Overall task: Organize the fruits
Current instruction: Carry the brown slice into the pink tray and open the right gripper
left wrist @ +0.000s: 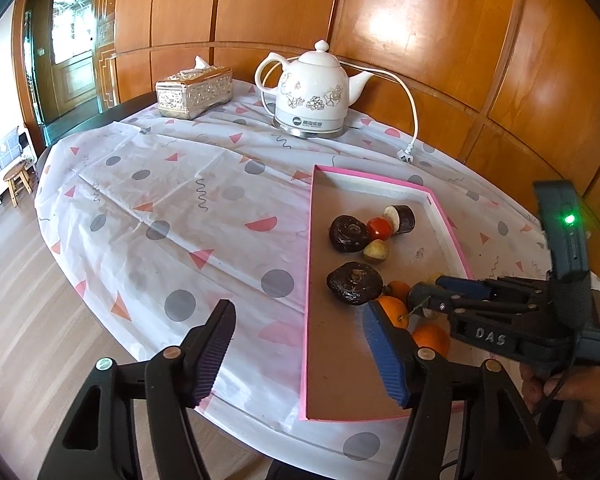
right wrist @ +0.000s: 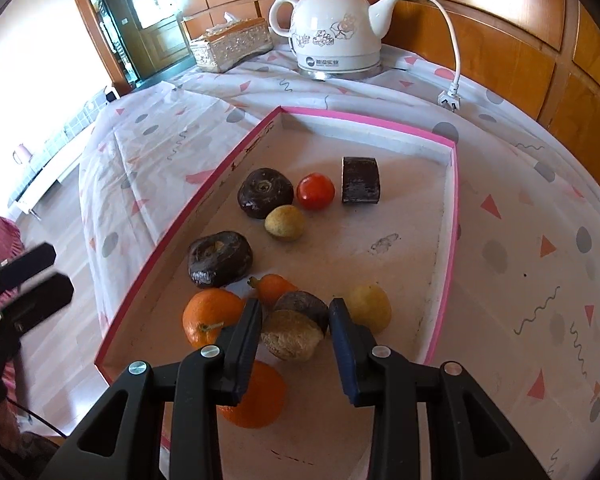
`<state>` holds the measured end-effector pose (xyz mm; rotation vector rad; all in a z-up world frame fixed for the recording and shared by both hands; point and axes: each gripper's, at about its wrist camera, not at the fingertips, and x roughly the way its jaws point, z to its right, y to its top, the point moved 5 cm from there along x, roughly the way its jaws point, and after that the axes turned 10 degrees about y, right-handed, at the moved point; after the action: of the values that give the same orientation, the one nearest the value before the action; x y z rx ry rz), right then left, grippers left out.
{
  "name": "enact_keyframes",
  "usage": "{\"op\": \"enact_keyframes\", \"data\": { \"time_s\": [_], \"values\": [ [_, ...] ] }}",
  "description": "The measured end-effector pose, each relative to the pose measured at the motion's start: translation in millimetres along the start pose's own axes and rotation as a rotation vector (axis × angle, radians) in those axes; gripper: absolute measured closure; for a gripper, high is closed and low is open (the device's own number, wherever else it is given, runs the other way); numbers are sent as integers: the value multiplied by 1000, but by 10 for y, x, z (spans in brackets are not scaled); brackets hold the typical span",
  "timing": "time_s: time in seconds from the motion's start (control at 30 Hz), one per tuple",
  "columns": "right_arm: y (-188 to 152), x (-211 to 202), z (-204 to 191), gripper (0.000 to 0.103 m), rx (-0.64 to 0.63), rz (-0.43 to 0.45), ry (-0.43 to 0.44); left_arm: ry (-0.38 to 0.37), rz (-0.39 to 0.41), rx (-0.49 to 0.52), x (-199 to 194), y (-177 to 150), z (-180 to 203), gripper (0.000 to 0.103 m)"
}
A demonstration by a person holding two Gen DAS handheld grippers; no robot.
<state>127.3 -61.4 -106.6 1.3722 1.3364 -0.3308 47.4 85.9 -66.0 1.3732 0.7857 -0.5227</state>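
Pinching a cut brown-skinned fruit piece (right wrist: 296,330) between its blue pads, my right gripper (right wrist: 294,320) sits low in the pink-rimmed tray (right wrist: 454,216), close to the tray's near edge. The pads press the piece from both sides, its pale cut face turned toward the camera. Just left of the fingers lies an orange (right wrist: 210,318), another orange (right wrist: 256,396) rests under the left finger, and a small carrot-like piece (right wrist: 274,286) pokes out behind the held fruit. A yellowish fruit (right wrist: 370,306) sits just right of the right finger.

My left gripper (left wrist: 298,354) hangs with fingers spread and nothing between them, straddling the tray's left wall near its front corner.

Farther up the tray, along its left side, lie two dark round fruits (right wrist: 220,258) (right wrist: 265,192), then a small yellow-green fruit (right wrist: 285,222), a red tomato (right wrist: 315,191) and a dark cut chunk (right wrist: 361,180) toward the far edge.

Beyond the tray, on the patterned tablecloth (left wrist: 172,208), a white kettle (left wrist: 314,92) and a tissue box (left wrist: 194,92) stand by the table's far edge.
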Motion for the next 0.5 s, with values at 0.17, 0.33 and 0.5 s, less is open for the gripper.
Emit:
{"op": "enact_keyframes", "data": {
  "time_s": [0.17,0.33,0.5],
  "values": [
    [-10,-148,40,67,47,41,22,13,1,-12,25,-2,-8,30],
    [-60,-340,75,64,68,93,-37,37,41,-8,-29,30,25,18],
    [-182,-605,56,57,85,180,-142,55,149,1,-236,113,126,0]
  ]
}}
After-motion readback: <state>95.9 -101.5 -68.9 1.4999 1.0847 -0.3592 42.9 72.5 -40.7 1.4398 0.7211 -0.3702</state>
